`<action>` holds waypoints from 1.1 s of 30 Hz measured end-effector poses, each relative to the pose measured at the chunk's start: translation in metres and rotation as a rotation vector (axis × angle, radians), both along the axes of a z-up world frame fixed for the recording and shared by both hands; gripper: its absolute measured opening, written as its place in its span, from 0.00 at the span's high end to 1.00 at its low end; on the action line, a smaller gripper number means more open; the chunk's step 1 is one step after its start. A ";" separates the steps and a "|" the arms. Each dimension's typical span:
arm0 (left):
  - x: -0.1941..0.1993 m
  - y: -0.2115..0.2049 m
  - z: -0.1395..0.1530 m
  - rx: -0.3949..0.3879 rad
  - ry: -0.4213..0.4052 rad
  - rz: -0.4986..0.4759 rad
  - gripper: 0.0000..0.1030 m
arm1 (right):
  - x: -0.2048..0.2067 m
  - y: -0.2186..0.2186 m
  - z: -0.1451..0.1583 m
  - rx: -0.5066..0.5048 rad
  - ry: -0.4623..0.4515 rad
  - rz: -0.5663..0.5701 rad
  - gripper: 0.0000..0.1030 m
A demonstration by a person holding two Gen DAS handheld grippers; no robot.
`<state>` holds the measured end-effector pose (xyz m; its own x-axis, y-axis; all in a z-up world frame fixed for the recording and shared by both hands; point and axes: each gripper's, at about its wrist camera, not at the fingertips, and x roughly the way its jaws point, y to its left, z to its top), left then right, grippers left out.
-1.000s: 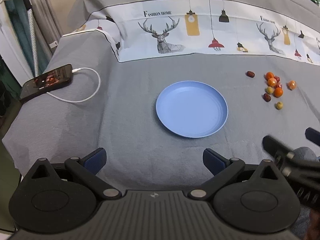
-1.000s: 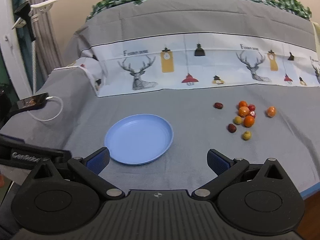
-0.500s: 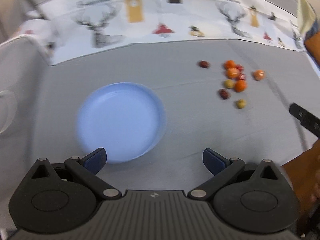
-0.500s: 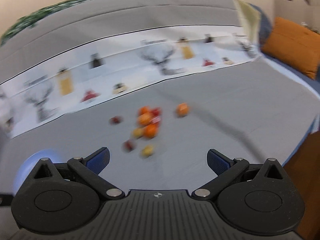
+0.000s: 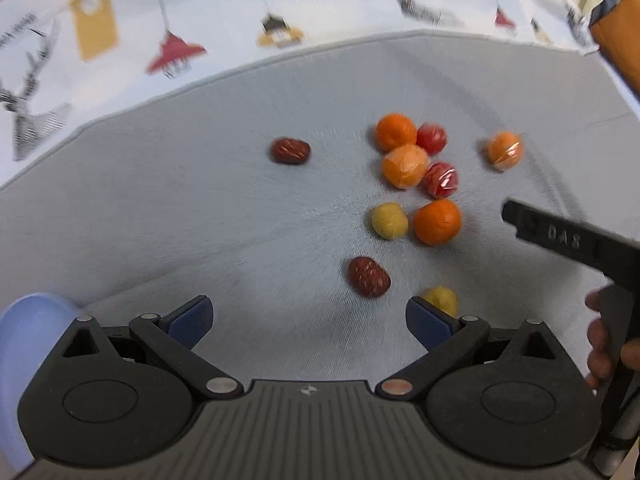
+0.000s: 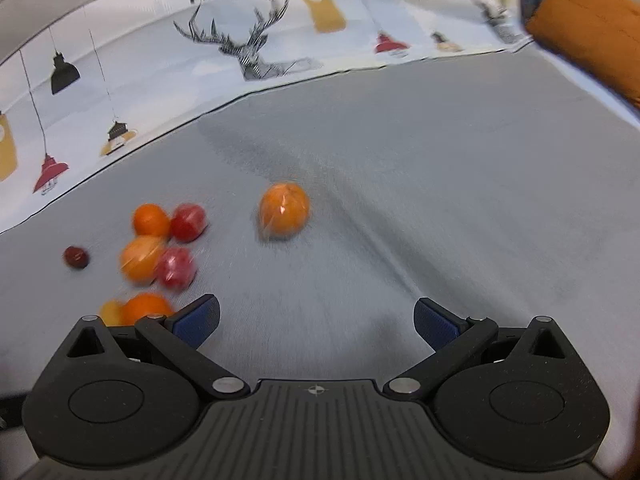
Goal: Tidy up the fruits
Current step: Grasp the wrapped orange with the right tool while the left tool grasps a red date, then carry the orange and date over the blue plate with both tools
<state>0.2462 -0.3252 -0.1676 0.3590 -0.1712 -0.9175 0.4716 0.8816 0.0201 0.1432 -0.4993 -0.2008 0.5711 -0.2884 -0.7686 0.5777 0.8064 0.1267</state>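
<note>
Lying loose on the grey bedspread (image 5: 200,200), the small fruits (image 5: 416,168) are now filling both wrist views, whereas a second ago they were sitting small and far to the right with the blue plate (image 5: 28,332) central; the plate is now showing only at the lower left edge of the left view. This is suggesting that picking is about to begin, with no fruit yet moved. The left gripper (image 5: 308,316) is hanging low over the nearest dark red fruit (image 5: 369,282), fingers spread wide and holding nothing. The right gripper (image 6: 316,318) is likewise gaping and empty, pointing toward the lone wrapped orange fruit (image 6: 284,210) lying apart from the cluster. Both views are motion-blurred.
</note>
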 end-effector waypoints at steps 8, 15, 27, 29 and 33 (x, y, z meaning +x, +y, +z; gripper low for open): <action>0.028 -0.028 -0.044 0.035 0.088 -0.025 0.00 | 0.060 -0.018 -0.038 -0.156 -0.080 0.057 0.01; 0.019 -0.030 -0.029 -0.019 0.046 -0.096 0.72 | 0.051 -0.020 -0.033 -0.179 -0.124 0.077 0.39; -0.017 0.022 0.056 -0.122 -0.047 -0.058 0.75 | -0.008 -0.004 0.043 -0.144 -0.235 0.043 0.62; -0.034 0.046 0.077 -0.116 -0.074 -0.034 0.75 | -0.031 0.009 0.067 -0.137 -0.278 0.043 0.62; -0.075 0.104 0.112 -0.068 -0.097 0.018 0.75 | -0.081 0.057 0.110 -0.139 -0.340 0.094 0.62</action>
<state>0.1713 -0.2213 -0.0558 0.4488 -0.2247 -0.8649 0.4544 0.8908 0.0043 0.0627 -0.4427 -0.0904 0.8158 -0.3105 -0.4880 0.4440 0.8769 0.1842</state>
